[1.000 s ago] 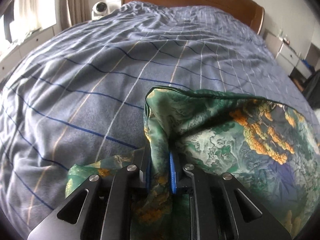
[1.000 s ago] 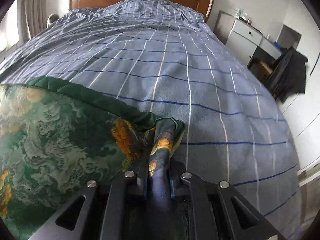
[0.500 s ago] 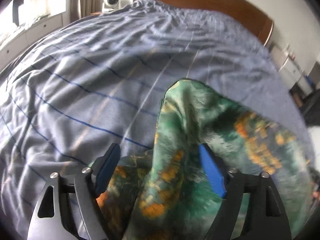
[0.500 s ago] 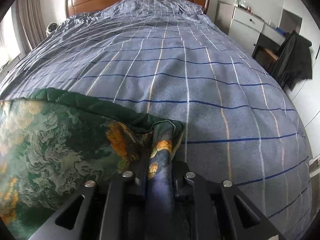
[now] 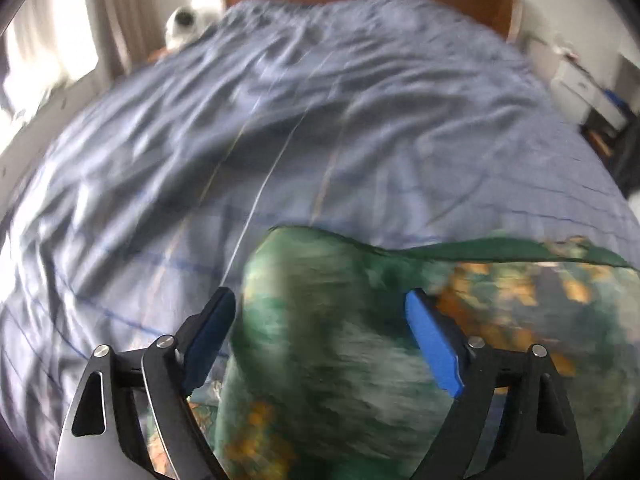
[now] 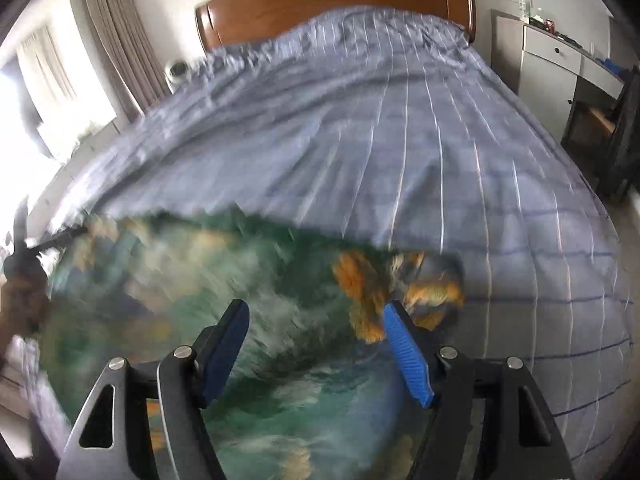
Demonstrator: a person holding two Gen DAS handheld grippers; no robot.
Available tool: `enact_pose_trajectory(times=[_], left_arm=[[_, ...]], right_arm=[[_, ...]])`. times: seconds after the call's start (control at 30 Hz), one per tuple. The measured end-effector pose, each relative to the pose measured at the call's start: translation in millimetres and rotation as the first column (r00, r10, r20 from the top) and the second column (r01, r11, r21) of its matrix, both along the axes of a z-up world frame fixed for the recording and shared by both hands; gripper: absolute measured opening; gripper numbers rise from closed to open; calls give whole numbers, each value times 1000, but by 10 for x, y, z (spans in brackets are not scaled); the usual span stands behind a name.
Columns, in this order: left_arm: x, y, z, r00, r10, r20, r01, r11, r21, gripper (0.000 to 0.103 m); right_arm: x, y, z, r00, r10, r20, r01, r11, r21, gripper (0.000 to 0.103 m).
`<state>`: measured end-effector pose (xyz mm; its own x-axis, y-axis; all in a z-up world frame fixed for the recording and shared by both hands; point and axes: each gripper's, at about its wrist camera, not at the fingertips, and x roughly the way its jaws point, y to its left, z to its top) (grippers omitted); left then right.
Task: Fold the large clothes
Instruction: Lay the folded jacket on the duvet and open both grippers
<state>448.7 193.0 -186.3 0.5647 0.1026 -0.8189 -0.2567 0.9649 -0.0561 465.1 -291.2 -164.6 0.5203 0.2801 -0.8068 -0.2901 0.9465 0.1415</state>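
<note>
The green garment with orange and white print lies on the blue checked bed cover. Both views are blurred. In the left wrist view a fold of it bulges up between the fingers of my left gripper. Those jaws are opening, and the blue pads stand wide and clear of the cloth. In the right wrist view the garment spreads out to the left under my right gripper. Its jaws are also opening. An orange-printed corner lies just past the right pad, untouched.
The bed cover runs back to a wooden headboard. A small white device and curtains stand at the left. On the right are a white drawer unit and dark hanging clothes.
Both grippers were shut on the garment's edge and have let go; the left opened first, then the right. The cloth has dropped onto the bed and both views have pulled up and back.
</note>
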Motion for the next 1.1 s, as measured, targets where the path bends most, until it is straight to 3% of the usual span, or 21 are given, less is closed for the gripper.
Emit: enact_pose_trajectory(times=[0.03,0.07,0.2,0.37,0.5,0.6,0.73,0.87,0.97,1.1], left_arm=[[-13,82,-54,1000,24,5,-24,999,-45,88],[-47,144,-96,999,47,18,-46,996,-82,88],[-100,226,-186,996,72,51,-63,986,-153,89],[-159,63,18,996,69,48,-67,997,-38,89],[-372,-187,370,995,1,100,-8,998,70,90],[-516,-335,597,990,-31,134,16,994,105,92],[-614,-521,861,984,-63,167,42,991,129,92],[-675,-701,1035,979,-93,183,68,988,138,93],[-691,-836,1111,977,-121,174,103,989,110,95],[-569,-1131,1048,970,-222,94,224,975,-6,99]], right_arm=[[28,-11,-172,1000,-27,-11,26,999,-31,71],[41,-48,-276,999,-43,-23,43,999,-6,71],[115,-378,-502,988,-148,-40,153,974,169,71],[152,-427,-592,986,-150,-66,161,962,223,71],[161,-458,-566,986,-141,-93,159,962,223,71],[173,-458,-503,985,-138,-108,157,969,190,71],[75,-369,-255,988,-142,-62,148,985,94,73],[-124,-357,2,990,-136,-21,138,985,106,75],[-328,-340,197,994,-111,13,109,987,115,75],[-621,-310,402,996,-80,37,73,986,151,75]])
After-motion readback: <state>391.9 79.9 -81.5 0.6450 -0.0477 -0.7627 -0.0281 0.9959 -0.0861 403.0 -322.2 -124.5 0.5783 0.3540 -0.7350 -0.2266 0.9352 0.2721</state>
